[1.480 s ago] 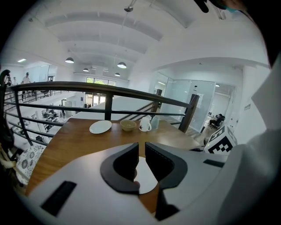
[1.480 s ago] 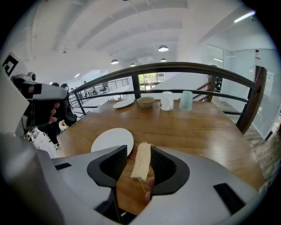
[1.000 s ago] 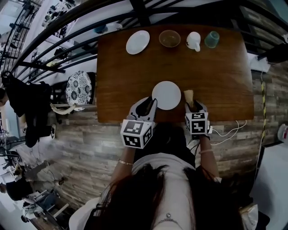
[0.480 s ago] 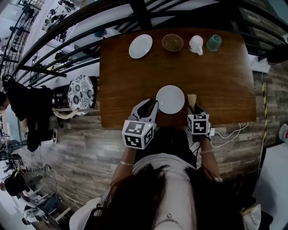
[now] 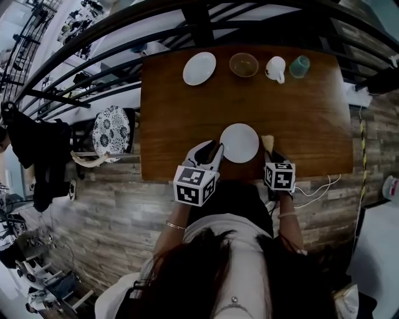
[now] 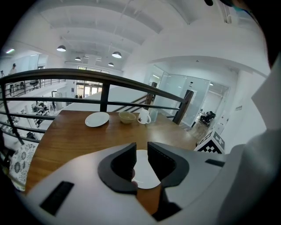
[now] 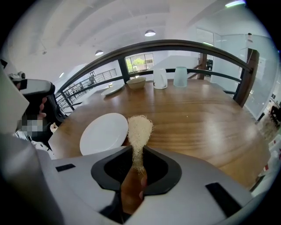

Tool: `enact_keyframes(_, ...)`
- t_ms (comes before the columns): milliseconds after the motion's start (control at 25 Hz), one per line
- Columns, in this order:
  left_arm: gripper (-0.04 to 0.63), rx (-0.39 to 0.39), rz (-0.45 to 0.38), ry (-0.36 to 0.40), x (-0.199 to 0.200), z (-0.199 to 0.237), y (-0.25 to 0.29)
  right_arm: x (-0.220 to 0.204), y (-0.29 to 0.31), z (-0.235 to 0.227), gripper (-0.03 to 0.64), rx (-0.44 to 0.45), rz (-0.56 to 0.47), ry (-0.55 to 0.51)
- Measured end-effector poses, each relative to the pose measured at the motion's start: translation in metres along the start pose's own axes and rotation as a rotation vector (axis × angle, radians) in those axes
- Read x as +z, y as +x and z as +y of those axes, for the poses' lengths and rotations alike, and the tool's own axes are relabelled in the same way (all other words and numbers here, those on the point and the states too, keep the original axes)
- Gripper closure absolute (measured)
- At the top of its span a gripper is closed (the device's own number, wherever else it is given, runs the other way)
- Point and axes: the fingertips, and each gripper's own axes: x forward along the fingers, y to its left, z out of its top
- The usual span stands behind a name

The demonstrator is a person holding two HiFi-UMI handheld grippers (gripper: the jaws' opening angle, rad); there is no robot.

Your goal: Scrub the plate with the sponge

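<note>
A white plate lies flat near the table's front edge. My left gripper sits at its left rim. In the left gripper view the jaws of that gripper are opening and stand a narrow gap apart. The plate shows through the gap, and the pads do not press on it. A pale, fibrous sponge stands upright just right of the plate. My right gripper is closing on it, and its lower end is squeezed thin between the pads. In the head view the sponge pokes out ahead of the right gripper.
Along the far edge of the wooden table stand a second white plate, a bowl, a white mug and a green cup. A dark railing runs behind them. A white cable lies on the floor at the right.
The right gripper has slid forward over the sponge, so less of it shows. The left gripper stays at the plate's left rim.
</note>
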Motion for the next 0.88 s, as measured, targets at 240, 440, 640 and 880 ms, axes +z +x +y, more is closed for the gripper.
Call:
enact_keyframes(240, 0.525, -0.002, 0.021, -0.013, -0.006, 0.003, 0.003, 0.014, -0.005, 0.001, 0.526, -0.006, -0.020, -0.009)
enact_keyframes(440, 0.518, 0.000, 0.048, -0.031, -0.016, 0.005, 0.007, 0.023, -0.007, 0.006, 0.526, 0.006, -0.031, -0.029)
enact_keyframes(640, 0.517, 0.028, 0.076, -0.072, -0.029, 0.009, 0.011, 0.031, -0.008, 0.011, 0.526, 0.035, -0.029, -0.061)
enact_keyframes(880, 0.500, 0.071, 0.126, -0.137, -0.053, 0.015, 0.019, 0.040, -0.005, 0.014, 0.526, 0.074, -0.016, -0.109)
